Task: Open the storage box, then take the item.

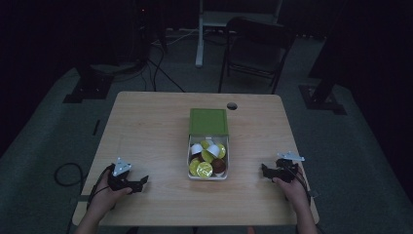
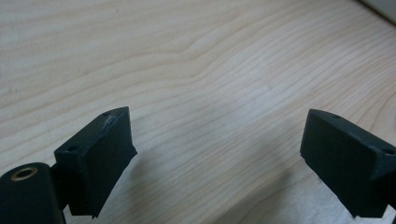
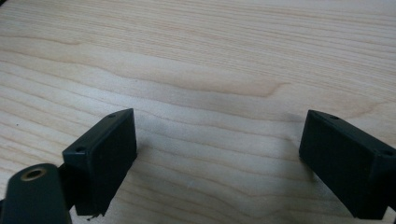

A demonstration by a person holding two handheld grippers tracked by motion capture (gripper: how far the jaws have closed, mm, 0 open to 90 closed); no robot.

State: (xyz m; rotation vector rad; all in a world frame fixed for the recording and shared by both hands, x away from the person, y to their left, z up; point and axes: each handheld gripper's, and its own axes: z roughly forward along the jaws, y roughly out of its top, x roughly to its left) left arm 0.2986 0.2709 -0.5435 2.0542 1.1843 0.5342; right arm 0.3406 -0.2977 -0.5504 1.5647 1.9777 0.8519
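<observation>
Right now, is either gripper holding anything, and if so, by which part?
Nothing is held. The left gripper and the right gripper both have their jaws wide apart over bare table, either side of the box of capsules.

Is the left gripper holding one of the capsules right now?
No: the left gripper has its jaws apart over bare table, with no capsule between them.

**Camera positions**

High view: above the near edge, facing forward and down over the whole table. Left and right gripper views: close, low over bare wood between black jaws — the tabletop is common to all three.
</observation>
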